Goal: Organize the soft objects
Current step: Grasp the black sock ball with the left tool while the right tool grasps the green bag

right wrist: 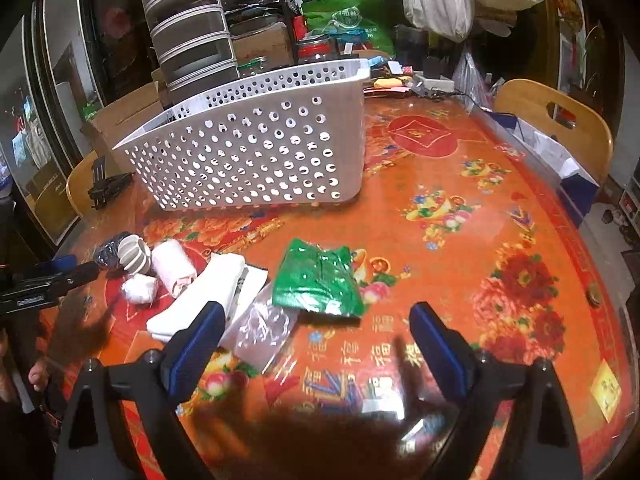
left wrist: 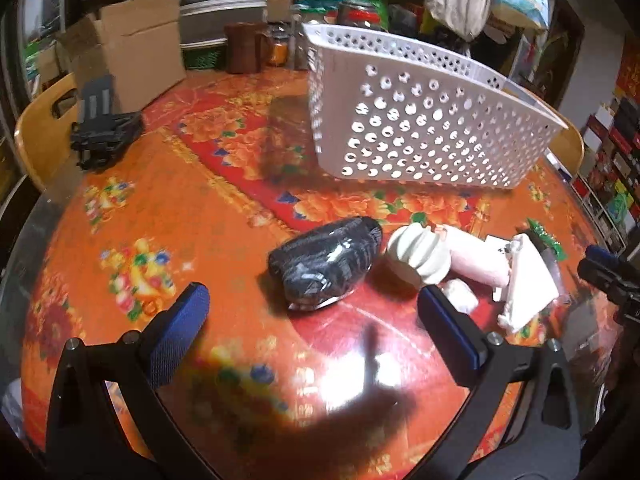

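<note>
A white perforated basket [left wrist: 420,120] [right wrist: 256,148] stands at the back of the table. In front of it lies a row of soft things: a dark bundle in clear wrap [left wrist: 324,266], a cream ribbed roll [left wrist: 418,256] [right wrist: 134,258], a pink roll [left wrist: 476,258] [right wrist: 172,266], a small white roll [right wrist: 138,290], a folded white cloth [right wrist: 196,294] and a green packet [right wrist: 318,280]. My left gripper [left wrist: 312,316] hangs open just short of the dark bundle. My right gripper [right wrist: 320,332] is open, with the green packet just beyond its fingertips.
The round table [right wrist: 480,240] has a glossy red and orange floral cover. A clear plastic bag [right wrist: 262,330] lies by the white cloth. A black stand [left wrist: 102,132] sits at the far left. Wooden chairs [right wrist: 560,120], cardboard boxes [left wrist: 132,48] and clutter ring the table.
</note>
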`<state>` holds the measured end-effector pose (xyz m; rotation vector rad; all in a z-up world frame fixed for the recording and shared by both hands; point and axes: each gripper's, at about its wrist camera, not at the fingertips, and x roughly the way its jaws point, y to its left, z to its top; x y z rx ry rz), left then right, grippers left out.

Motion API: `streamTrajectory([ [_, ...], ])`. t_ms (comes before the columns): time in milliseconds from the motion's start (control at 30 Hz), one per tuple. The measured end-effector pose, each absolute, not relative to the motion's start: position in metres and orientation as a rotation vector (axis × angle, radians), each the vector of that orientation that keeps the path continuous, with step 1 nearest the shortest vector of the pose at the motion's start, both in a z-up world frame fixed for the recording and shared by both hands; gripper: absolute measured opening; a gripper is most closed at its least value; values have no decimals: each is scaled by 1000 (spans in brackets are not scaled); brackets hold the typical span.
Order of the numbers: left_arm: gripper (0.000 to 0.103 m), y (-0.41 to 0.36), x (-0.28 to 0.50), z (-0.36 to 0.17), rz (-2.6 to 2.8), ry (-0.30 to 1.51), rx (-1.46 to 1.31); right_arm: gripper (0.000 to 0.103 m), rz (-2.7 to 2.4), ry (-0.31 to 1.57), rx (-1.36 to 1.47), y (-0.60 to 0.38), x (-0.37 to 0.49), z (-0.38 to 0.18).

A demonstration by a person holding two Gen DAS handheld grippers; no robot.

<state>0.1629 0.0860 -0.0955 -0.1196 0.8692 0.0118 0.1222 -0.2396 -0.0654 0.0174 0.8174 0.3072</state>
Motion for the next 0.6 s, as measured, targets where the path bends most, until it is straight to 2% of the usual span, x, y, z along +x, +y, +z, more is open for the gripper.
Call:
streamTrajectory([
  [67,101,84,172,-101,10,882,-113,91,309,825,16,-238,127,-67],
  [167,89,81,179,-107,7,890,-110,85,316,844,8,-235,135,-70],
  [233,74,81,183,-110,8,899,-103,82,323,858,4,-233,141,-74],
  [333,65,82,187,-114,-8,907,-117,79,328,881,2,-231,149,-80],
  [400,60,82,188,-116,-10,909,-121,77,331,887,9,-230,153,-82],
  [500,59,84,188,-117,-18,908,-130,75,336,900,19,-229,159,-84],
  [600,58,85,188,-117,-23,908,-137,68,345,914,25,-226,164,-86],
])
